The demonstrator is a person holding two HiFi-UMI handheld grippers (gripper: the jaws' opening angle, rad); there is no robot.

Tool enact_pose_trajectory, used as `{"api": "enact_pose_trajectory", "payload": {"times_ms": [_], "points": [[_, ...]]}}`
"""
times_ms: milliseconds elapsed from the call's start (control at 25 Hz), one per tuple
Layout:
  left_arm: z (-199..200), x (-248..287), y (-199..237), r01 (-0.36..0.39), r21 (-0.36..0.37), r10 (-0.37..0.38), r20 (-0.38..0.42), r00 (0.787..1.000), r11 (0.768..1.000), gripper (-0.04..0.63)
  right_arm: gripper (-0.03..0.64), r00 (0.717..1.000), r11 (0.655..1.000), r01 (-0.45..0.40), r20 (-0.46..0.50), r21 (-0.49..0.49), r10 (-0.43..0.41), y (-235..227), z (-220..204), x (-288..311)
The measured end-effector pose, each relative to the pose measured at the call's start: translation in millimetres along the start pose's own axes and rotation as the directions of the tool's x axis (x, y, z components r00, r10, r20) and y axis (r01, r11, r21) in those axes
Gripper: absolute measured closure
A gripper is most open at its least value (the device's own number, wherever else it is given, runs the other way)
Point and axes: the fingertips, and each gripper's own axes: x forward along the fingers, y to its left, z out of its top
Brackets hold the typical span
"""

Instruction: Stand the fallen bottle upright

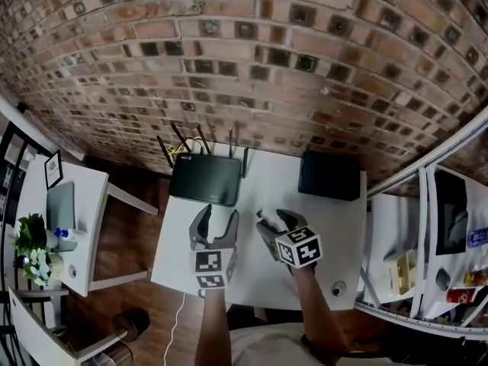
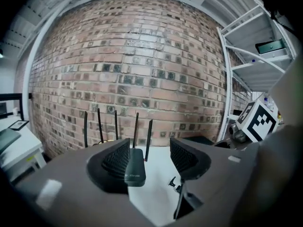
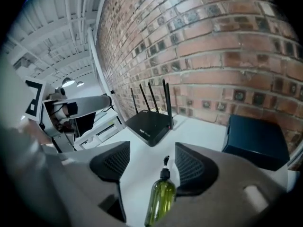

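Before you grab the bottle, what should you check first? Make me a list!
1. Bottle between the right gripper jaws: ok.
2. Bottle gripped: not ok, the jaws stand apart and do not press it.
3. Bottle upright: not ok, it lies on the table, pump toward the router.
4. Room to stand it: ok, bare table before the router.
5. Left gripper out of the way: ok, open, empty, off to the side.
6. Pump shut tight: cannot tell.
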Motion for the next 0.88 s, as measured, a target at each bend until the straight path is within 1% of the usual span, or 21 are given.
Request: {"api": "enact_pose_trajectory", "payload": {"times_ms": [160,240,320,400,560,640,720,800,880], "points": [[-23,13,4,-0.01,-0.056,0.007,-0.059,0.998,0.998,0.318,0.334,0.996,1.0,-0.021,-0.092,0.019,0.022,-15,-18,23],[-36,21,5,-0.013,-0.077,0.006,-0.093,0.996,0.997,0.318,0.334,0.992,0.999,-0.036,-0.122,0.025,0.039,-18,-24,35],[-47,28,9,-0.03,-0.082,0.021,-0.107,0.994,0.996,0.318,0.334,0.987,0.997,-0.064,-0.143,0.036,0.069,-18,-29,47],[-57,33,15,-0.05,-0.078,0.041,-0.111,0.993,0.996,0.318,0.35,0.981,0.995,-0.092,-0.168,0.05,0.099,-16,-35,59],[-75,37,18,-0.061,-0.104,0.044,-0.166,0.985,0.993,0.318,0.373,0.964,0.993,-0.096,-0.243,0.061,0.108,-18,-53,78],[-81,40,24,-0.076,-0.113,0.056,-0.167,0.984,0.991,0.319,0.382,0.957,0.994,-0.088,-0.27,0.06,0.101,-22,-60,87],[-85,43,27,-0.084,-0.117,0.064,-0.162,0.985,0.99,0.319,0.408,0.951,0.995,-0.079,-0.295,0.063,0.094,-25,-66,94],[-89,43,27,-0.085,-0.119,0.064,-0.169,0.984,0.989,0.319,0.413,0.941,0.993,-0.081,-0.321,0.083,0.103,-26,-74,97],[-92,41,27,-0.087,-0.123,0.064,-0.179,0.982,0.989,0.319,0.454,0.932,0.99,-0.086,-0.341,0.111,0.119,-26,-79,99]]}}
